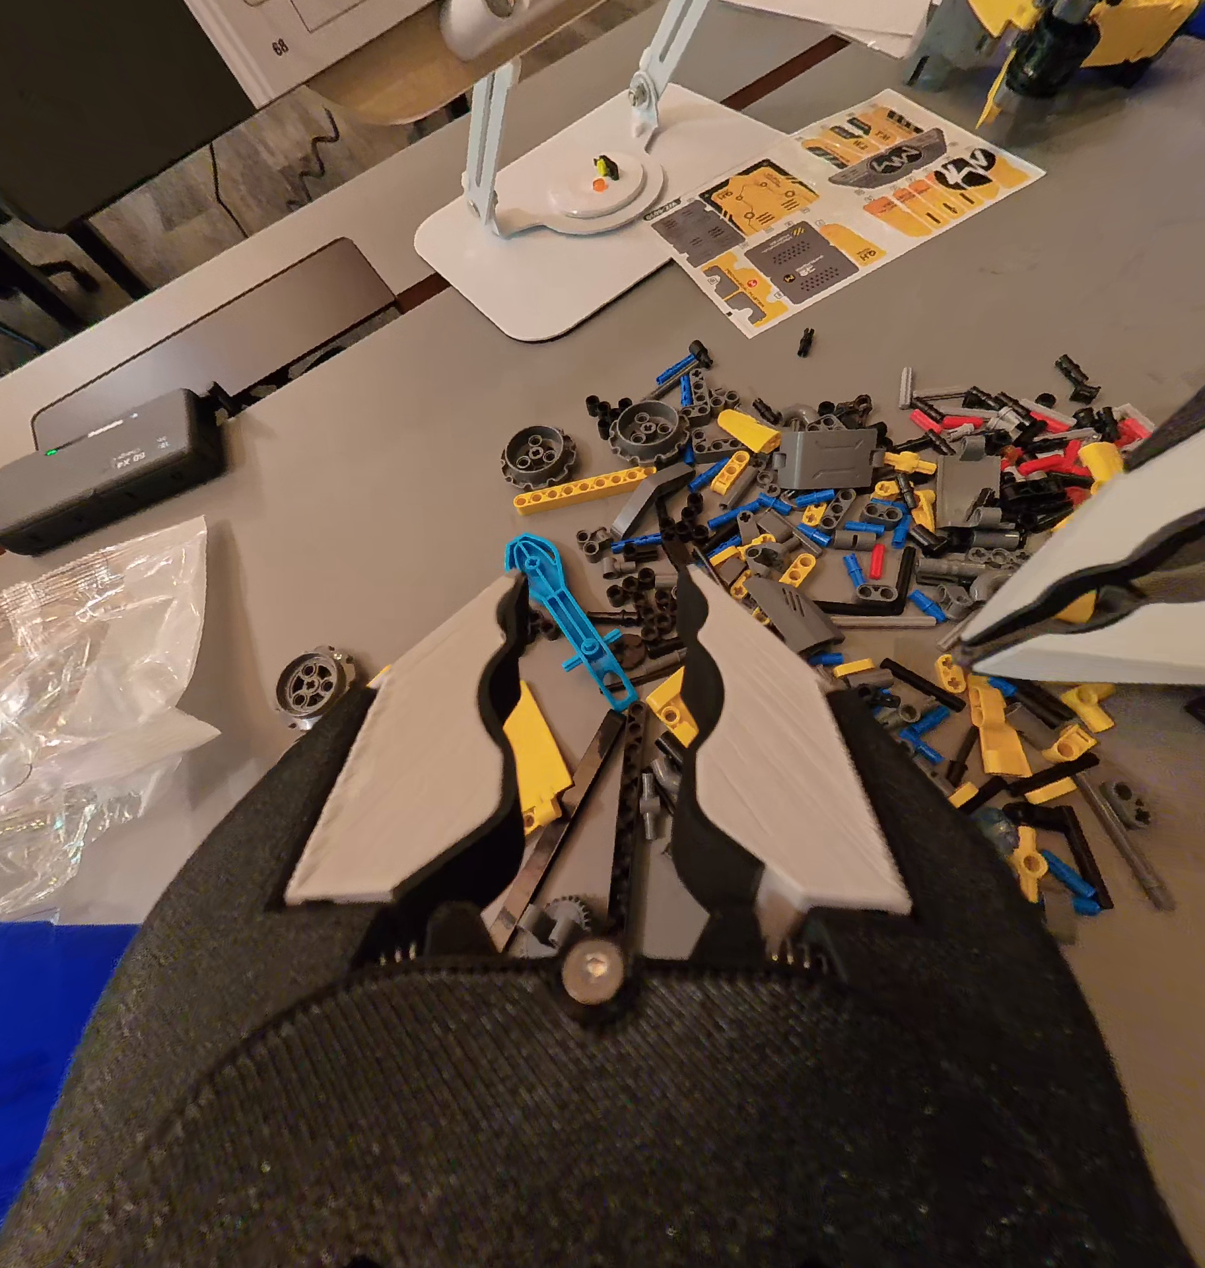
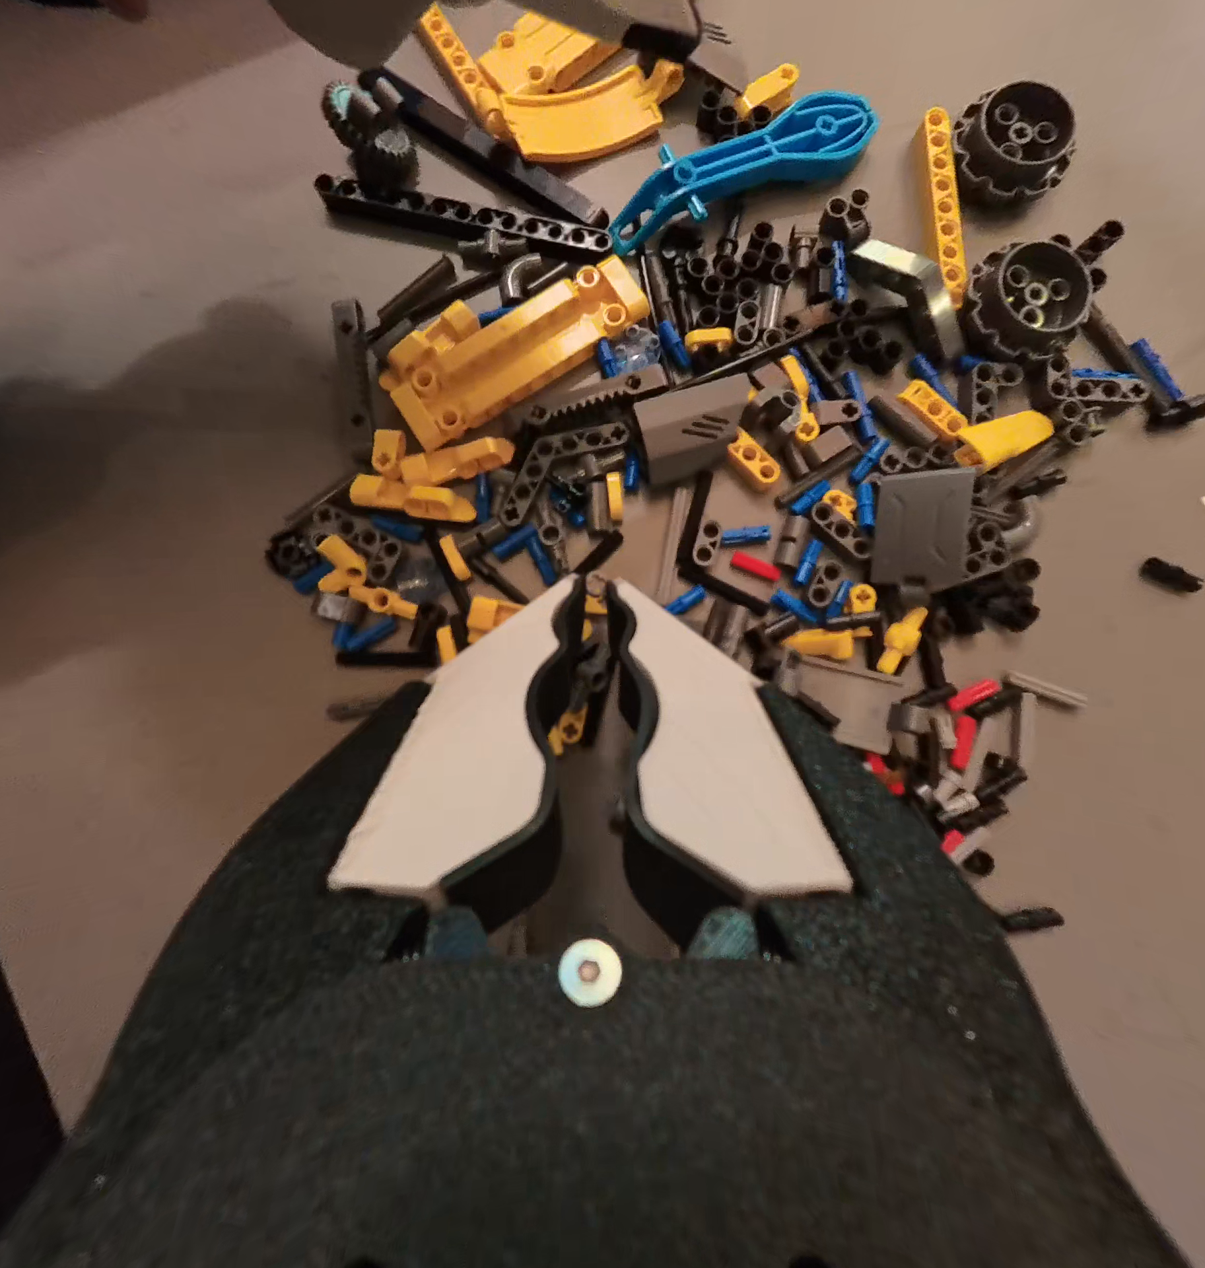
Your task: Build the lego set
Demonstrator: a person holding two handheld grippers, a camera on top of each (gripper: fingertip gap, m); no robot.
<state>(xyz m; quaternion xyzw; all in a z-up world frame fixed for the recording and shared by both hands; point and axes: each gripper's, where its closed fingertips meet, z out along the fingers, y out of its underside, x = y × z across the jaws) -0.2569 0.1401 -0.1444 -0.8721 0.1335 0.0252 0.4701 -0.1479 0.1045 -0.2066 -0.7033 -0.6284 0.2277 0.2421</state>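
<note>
Hovering left hand-held gripper [image 1: 603, 583] agape | right hand-held gripper [image 2: 594, 583] pinching small piece [image 2: 595, 584] | two wheels [image 2: 1014, 141]

- A grey table [image 1: 393, 521] carries everything in view.
- A heap of loose building-toy pieces [image 1: 860, 521] in black, yellow, blue, grey and red spreads over the table.
- A light-blue brick separator tool [image 1: 572, 621] lies at the heap's near edge, beside black pins.
- Two dark grey toothed wheel hubs [image 1: 538, 456] sit at the heap's far left; a third [image 1: 315, 686] lies apart.
- A yellow-and-grey sticker sheet [image 1: 839, 206] lies beyond the heap.
- A white stand base [image 1: 538, 281] sits left of the sheet.
- A black electronic box [image 1: 105, 470] rests near the left edge.
- Crumpled clear plastic bags [image 1: 71, 686] lie in front of it.
- A partly built yellow-and-black model [image 1: 1066, 48] stands at the far right.
</note>
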